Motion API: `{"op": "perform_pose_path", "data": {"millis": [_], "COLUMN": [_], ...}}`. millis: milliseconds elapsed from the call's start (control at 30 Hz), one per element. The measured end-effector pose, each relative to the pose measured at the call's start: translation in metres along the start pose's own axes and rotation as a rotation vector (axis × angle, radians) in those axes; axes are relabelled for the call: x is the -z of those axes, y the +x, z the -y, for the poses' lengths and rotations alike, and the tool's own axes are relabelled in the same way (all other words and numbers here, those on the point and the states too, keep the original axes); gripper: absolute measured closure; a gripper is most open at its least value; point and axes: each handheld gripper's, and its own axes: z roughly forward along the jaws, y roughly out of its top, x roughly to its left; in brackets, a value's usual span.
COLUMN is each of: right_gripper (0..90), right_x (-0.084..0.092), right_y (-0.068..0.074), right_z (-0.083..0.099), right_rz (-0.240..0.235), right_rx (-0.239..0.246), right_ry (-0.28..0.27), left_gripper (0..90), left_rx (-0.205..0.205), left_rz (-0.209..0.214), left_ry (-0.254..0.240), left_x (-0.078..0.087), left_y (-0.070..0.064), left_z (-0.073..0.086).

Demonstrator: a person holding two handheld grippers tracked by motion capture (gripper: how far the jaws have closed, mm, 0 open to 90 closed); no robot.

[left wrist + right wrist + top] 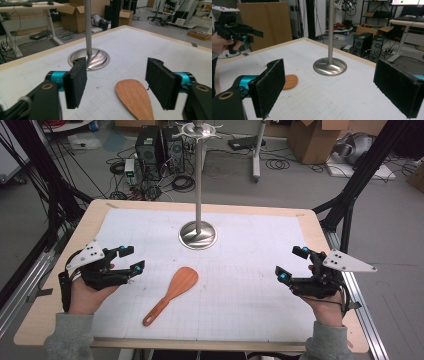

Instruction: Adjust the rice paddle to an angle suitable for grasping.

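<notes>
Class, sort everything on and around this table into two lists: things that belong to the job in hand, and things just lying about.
In the job:
- flat wooden spatula
- left gripper, open
- right gripper, open
- tall steel stand with round base, probably

Lying about:
- black computer towers on the floor
- brown cardboard box
</notes>
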Motion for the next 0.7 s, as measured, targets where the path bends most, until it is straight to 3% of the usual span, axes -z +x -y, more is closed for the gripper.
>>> {"op": "perform_pose_path", "data": {"millis": [333,700], "right_gripper": [9.3,9.3], "right_x": [0.001,0.001], "right_y": [0.001,0.002], "right_z": [0.001,0.002], "right_rz": [0.0,-0.005], "right_rx": [0.009,0.017], "right_ry": [0.012,0.024], "left_gripper": [64.1,84.0], "left_rx": [0.006,0.024], "left_rz": [-0.014,-0.014], "left_ry": [0.1,0.165], "left_x": [-0.015,-0.03], "left_y": [-0.001,-0.002], "left_z": [0.008,0.019]}}
